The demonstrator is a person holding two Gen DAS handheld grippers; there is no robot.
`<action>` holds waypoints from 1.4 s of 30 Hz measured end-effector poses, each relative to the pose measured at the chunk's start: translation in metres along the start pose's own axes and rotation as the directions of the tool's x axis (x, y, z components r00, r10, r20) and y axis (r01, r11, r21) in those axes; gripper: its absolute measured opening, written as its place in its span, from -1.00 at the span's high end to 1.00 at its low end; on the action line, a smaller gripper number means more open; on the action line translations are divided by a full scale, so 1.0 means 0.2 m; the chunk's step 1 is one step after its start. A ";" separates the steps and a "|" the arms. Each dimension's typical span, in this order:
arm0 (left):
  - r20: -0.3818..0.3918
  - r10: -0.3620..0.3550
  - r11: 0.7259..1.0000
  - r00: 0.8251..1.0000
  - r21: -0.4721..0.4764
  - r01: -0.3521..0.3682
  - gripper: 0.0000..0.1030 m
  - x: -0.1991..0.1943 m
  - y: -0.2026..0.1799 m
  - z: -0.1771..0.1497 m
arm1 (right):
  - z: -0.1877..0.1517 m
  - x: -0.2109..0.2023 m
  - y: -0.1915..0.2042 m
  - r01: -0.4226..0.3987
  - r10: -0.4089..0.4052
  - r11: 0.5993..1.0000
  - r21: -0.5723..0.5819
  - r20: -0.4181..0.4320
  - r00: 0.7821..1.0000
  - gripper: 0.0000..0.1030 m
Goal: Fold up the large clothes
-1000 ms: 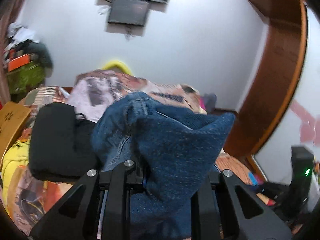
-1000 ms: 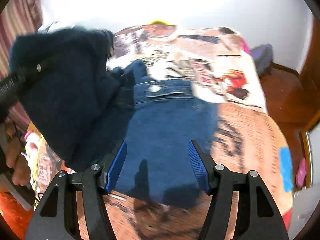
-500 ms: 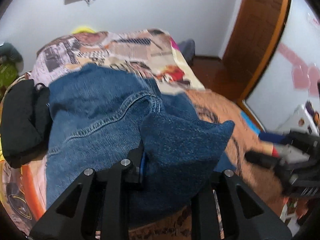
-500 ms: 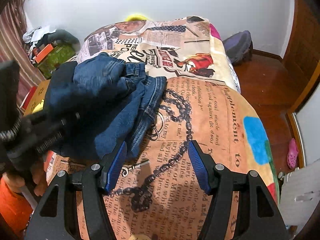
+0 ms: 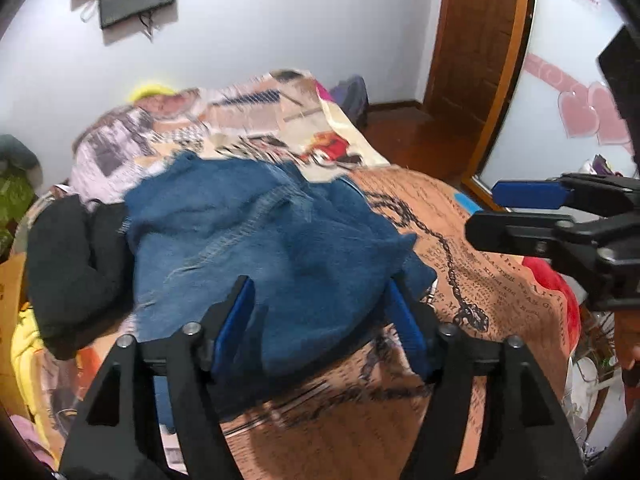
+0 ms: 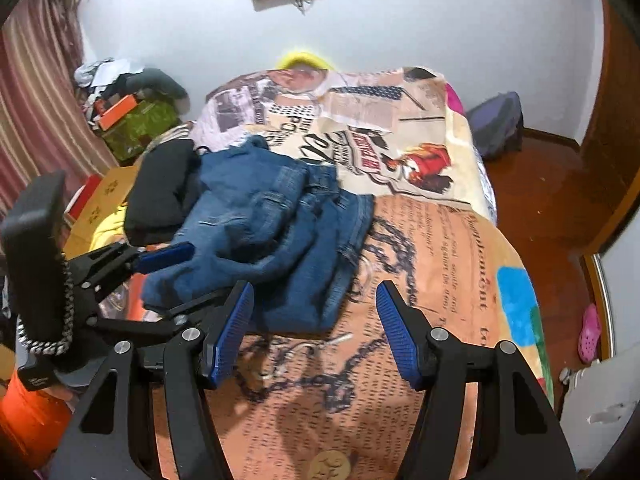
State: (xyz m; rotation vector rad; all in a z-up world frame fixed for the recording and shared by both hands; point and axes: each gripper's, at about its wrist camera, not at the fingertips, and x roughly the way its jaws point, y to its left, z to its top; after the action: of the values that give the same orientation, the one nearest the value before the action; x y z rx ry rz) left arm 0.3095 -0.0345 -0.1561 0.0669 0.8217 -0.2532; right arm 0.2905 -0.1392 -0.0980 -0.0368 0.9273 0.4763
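Left gripper (image 5: 320, 320): jaws opening, spreading around the crumpled blue denim jeans (image 5: 260, 240), releasing them.
Right gripper (image 6: 314, 330): fingers standing apart, grasping nothing.
Jeans: lying bunched on the newspaper-print orange bedspread (image 6: 420, 280), left side.

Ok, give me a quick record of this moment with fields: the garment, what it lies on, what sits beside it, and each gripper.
garment: blue jeans, bunched in a loose fold, not flat
surface: bed with printed blanket
beside garment: black clothing, touching the jeans on the side away from the door
left gripper: jaws opening, denim between the pads, not pressed
right gripper: open, nothing between the pads, over bare blanket next to the jeans
fold state: unfinished, edges uneven
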 end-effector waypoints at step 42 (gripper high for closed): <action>-0.083 0.081 0.958 0.993 -0.269 -0.101 -0.58 0.12 0.46 -0.40 | 0.01 0.45 0.13 -0.005 0.002 1.000 -0.022 -0.142 0.990 -0.17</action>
State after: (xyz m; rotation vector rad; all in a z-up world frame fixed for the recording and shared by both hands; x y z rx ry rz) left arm 0.2905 0.0622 -0.2320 -0.1453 0.9151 -0.0489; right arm 0.3265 -0.0813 -0.1612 -0.0905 1.0614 0.4920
